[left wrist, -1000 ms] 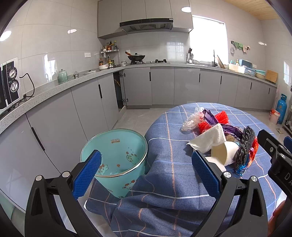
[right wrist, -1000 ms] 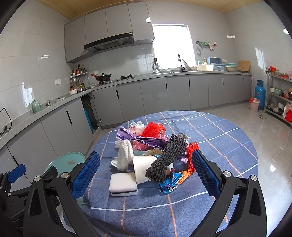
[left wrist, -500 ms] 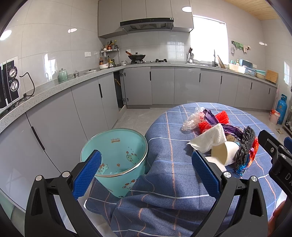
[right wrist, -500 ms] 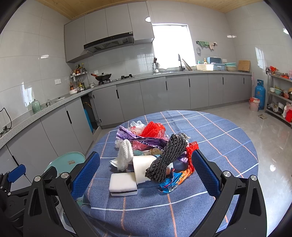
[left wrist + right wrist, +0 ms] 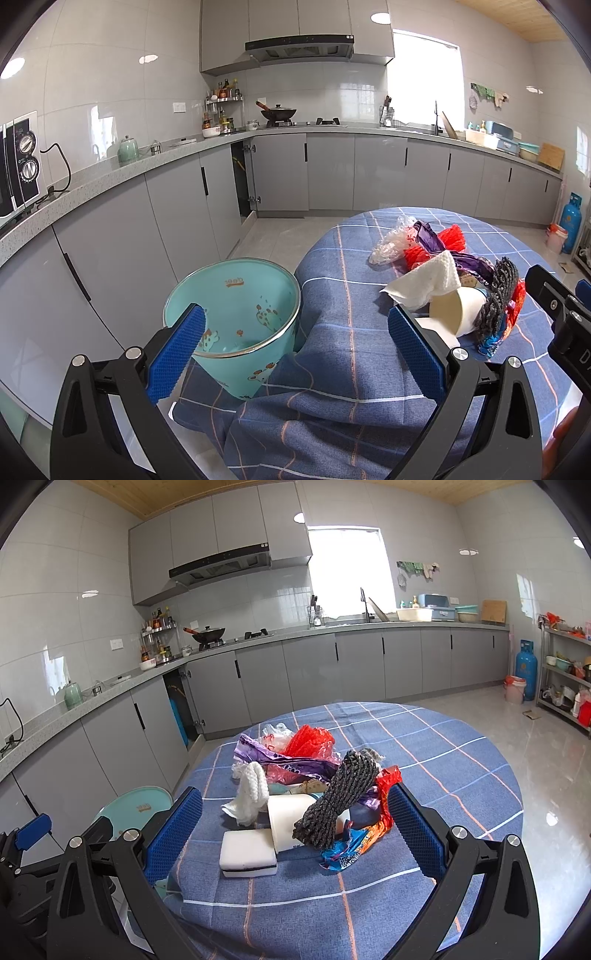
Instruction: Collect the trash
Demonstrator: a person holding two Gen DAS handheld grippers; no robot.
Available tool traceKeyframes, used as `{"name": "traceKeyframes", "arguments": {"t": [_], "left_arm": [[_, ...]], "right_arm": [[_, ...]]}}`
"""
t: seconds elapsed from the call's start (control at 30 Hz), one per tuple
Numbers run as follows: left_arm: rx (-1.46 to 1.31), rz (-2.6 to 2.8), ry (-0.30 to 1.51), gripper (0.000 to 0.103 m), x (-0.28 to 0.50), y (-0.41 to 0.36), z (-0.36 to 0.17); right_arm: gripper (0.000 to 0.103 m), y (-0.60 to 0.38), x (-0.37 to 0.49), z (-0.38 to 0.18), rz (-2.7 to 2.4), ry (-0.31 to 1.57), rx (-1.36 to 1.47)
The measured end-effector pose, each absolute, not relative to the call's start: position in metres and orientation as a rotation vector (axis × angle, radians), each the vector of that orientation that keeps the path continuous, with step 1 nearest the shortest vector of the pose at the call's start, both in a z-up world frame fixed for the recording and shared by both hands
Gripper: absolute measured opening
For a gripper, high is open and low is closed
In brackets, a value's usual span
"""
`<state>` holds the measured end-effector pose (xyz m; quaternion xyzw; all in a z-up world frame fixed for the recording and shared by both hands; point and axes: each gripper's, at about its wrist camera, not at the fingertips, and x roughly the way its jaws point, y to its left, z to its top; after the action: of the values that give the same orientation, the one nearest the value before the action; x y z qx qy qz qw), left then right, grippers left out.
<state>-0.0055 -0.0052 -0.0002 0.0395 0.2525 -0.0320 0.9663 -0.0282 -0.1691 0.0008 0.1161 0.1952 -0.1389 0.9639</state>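
A heap of trash lies on the round table's blue checked cloth (image 5: pixel 424 746): a white sponge block (image 5: pixel 248 853), a white paper cup (image 5: pixel 291 819) on its side, a dark knitted scourer (image 5: pixel 340 794), a white cloth (image 5: pixel 251 794), purple wrapper (image 5: pixel 280 760), red netting (image 5: pixel 310 740) and a blue-orange snack wrapper (image 5: pixel 351 849). My right gripper (image 5: pixel 295 838) stands open just in front of the heap, holding nothing. My left gripper (image 5: pixel 295 350) is open too, above the cloth's edge. A teal waste bin (image 5: pixel 236 325) stands on the floor left of the table, empty as far as I see.
Grey kitchen cabinets (image 5: pixel 147 229) and a stone counter run along the left and back walls, close behind the bin. One cabinet door (image 5: pixel 243 181) stands ajar. A blue gas cylinder (image 5: pixel 526 668) and a metal shelf rack (image 5: pixel 569 679) sit at the far right.
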Motion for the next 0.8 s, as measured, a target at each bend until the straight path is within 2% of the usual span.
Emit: {"name": "traceKeyframes", "arguments": {"t": [0.33, 0.8], "left_arm": [[0.073, -0.065, 0.528, 0.097, -0.001, -0.004, -0.004], [0.071, -0.158, 0.628, 0.097, 0.030, -0.015, -0.036]], "right_arm": [[0.099, -0.180, -0.025, -0.001, -0.309, 0.402, 0.248], [0.098, -0.240, -0.004, -0.035, -0.394, 0.495, 0.327]]}}
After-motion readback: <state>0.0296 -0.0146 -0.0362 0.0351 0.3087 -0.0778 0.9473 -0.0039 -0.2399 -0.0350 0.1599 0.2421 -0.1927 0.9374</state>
